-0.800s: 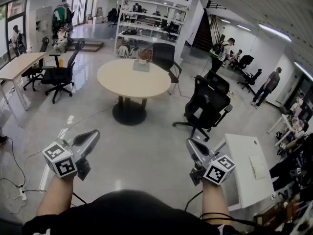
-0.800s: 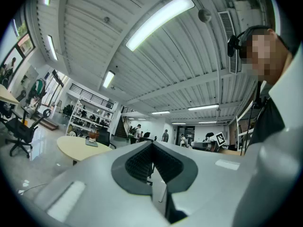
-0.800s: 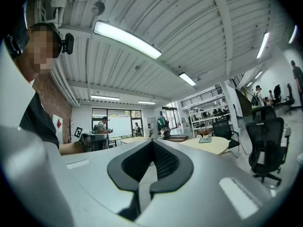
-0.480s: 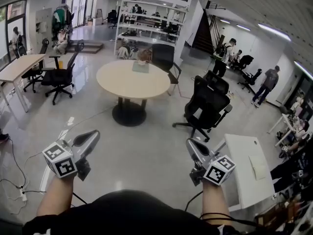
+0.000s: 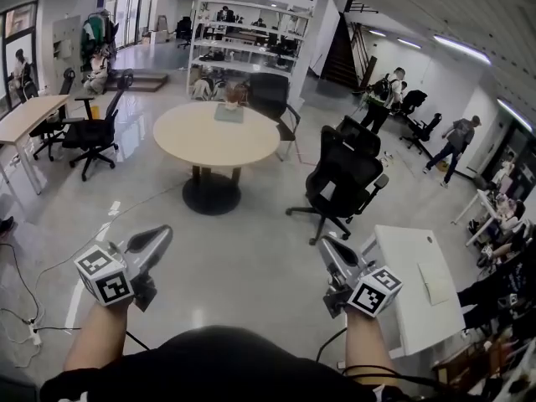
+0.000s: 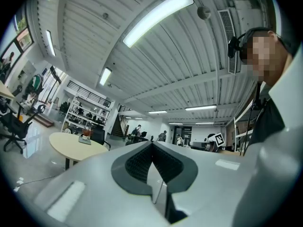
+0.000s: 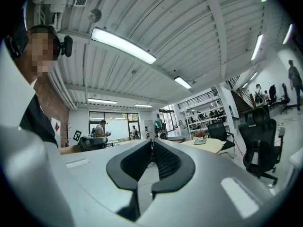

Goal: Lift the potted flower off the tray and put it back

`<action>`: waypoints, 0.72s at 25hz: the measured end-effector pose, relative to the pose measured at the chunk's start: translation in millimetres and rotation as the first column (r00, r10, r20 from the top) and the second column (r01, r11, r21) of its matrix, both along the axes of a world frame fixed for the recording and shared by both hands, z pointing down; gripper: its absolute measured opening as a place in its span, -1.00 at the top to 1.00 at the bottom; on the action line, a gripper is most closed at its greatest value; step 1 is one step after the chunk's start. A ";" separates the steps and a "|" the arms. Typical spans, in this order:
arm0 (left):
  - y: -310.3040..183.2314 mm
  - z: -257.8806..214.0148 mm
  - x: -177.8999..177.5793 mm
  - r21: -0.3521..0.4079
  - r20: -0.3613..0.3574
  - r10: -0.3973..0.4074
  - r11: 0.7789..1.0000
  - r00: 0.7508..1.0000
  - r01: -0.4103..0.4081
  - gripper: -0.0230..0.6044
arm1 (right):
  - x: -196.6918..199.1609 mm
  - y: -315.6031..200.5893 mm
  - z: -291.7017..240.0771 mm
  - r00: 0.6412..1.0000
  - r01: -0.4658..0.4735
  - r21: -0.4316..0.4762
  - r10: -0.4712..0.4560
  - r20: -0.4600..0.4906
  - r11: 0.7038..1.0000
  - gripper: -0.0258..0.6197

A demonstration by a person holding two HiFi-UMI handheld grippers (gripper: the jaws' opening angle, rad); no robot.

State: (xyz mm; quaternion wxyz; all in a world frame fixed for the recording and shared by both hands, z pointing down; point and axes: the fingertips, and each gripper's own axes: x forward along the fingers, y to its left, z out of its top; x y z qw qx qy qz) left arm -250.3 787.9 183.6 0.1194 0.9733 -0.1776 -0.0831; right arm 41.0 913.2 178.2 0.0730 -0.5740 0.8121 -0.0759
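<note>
The potted flower (image 5: 231,97) stands on a small grey tray (image 5: 228,113) at the far edge of a round beige table (image 5: 201,141), well across the room from me. It is tiny in the left gripper view, flower (image 6: 86,134) on the tray (image 6: 85,141), and likewise in the right gripper view, flower (image 7: 201,134) above the tray (image 7: 200,141). My left gripper (image 5: 161,238) and right gripper (image 5: 327,244) are held out level over the floor, far short of the table. Both are shut with nothing between the pads (image 6: 142,161), (image 7: 163,159).
A black office chair (image 5: 339,178) stands on the floor right of the table, and a white desk (image 5: 414,287) is close on my right. Cables (image 5: 25,308) lie on the floor at left. Shelving (image 5: 251,44), another desk with chairs (image 5: 84,128) and several people (image 5: 381,95) are further off.
In the head view the table and the chair have slid a little to the left. Both grippers keep their place in the picture and stay shut.
</note>
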 end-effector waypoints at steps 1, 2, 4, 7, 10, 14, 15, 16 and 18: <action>2.9 0.1 6.0 0.000 -0.001 0.004 1.000 1.000 -0.004 0.93 | 4.5 3.5 -0.3 1.000 0.000 -0.001 0.000 -0.003 1.000 0.82; 5.7 0.1 11.3 0.000 -0.001 0.004 1.000 1.000 -0.004 0.93 | 9.1 6.5 0.2 1.000 0.001 -0.003 -0.001 -0.004 1.000 0.80; 11.0 1.2 20.3 -0.002 0.000 -0.001 1.000 1.000 0.001 0.93 | 17.7 11.6 2.7 1.000 0.006 -0.007 -0.006 -0.004 1.000 0.77; 20.0 5.9 31.6 0.002 0.001 0.003 1.000 1.000 -0.003 0.93 | 27.4 18.0 5.9 1.000 0.020 -0.014 -0.020 -0.004 1.000 0.74; 29.9 8.4 44.0 -0.013 0.018 -0.014 1.000 1.000 0.014 0.93 | 36.7 21.8 8.0 0.999 0.038 -0.016 -0.038 -0.002 0.999 0.78; 38.2 15.1 58.3 -0.013 0.039 -0.018 1.000 0.999 0.019 0.93 | 45.6 20.7 13.5 0.998 0.063 -0.012 -0.063 0.003 0.998 0.87; 39.0 16.9 60.5 -0.007 0.042 -0.015 1.000 0.999 0.015 0.93 | 46.5 19.4 15.1 0.998 0.070 -0.013 -0.070 0.005 0.997 0.87; 39.3 18.3 62.3 -0.003 0.046 -0.012 1.000 0.999 0.012 0.93 | 47.2 17.6 16.6 0.997 0.077 -0.015 -0.077 0.007 0.997 0.87; 36.9 19.8 63.8 -0.002 0.052 -0.014 1.000 0.999 0.014 0.93 | 47.8 11.8 19.4 0.996 0.088 -0.020 -0.088 0.012 0.996 0.87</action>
